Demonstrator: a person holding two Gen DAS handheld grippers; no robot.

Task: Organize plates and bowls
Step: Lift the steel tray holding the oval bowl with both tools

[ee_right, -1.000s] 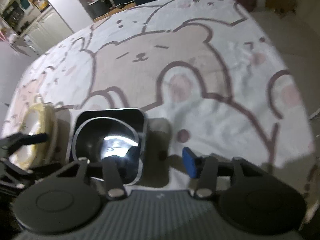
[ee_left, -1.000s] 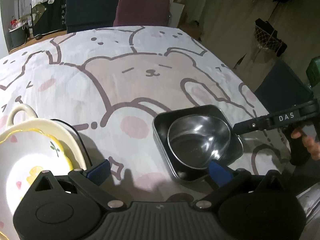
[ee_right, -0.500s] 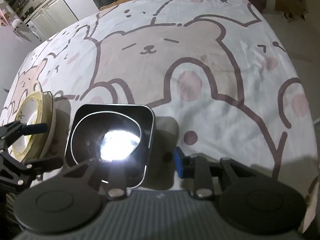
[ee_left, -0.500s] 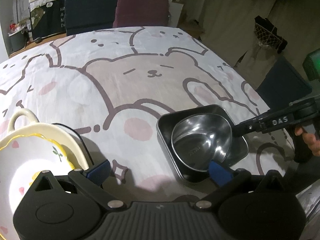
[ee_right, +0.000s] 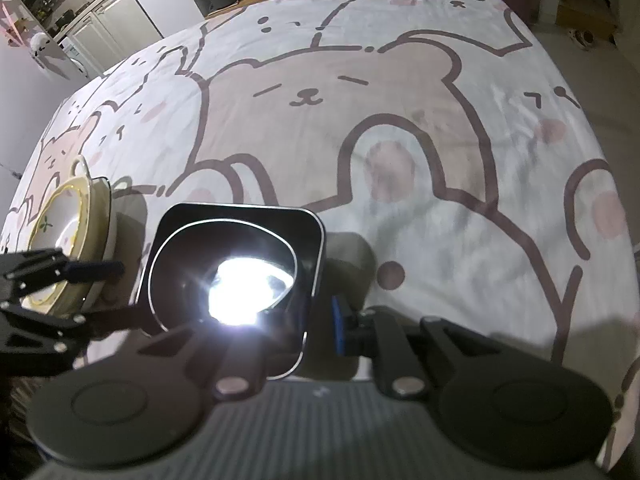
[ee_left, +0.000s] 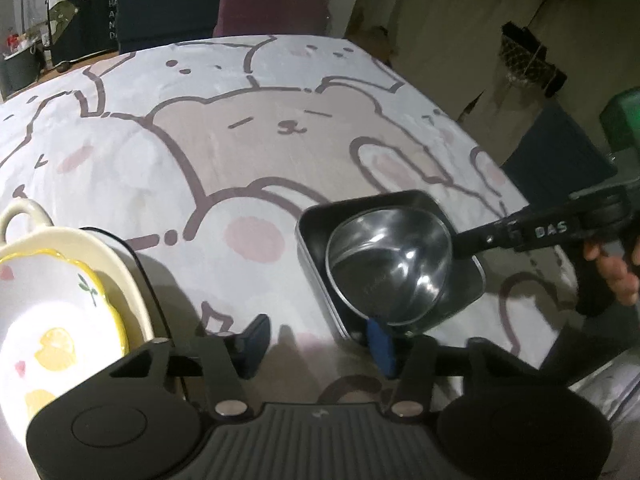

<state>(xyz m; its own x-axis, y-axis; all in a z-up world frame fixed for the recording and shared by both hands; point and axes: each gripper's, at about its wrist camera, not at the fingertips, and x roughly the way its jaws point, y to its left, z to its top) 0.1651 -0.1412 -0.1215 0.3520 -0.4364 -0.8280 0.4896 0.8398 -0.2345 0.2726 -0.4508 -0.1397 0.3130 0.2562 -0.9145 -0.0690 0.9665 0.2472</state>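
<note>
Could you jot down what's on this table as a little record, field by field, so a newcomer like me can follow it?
surface: tablecloth printed with cartoon bears
metal stack: round steel bowl sits inside a dark square tray
ceramic stack: floral plate rests in a cream dish, left of the tray
left gripper: open, empty, near the tray's front edge
right gripper: open, one finger inside the tray, the other outside its right wall
background: two chairs behind the table
</note>
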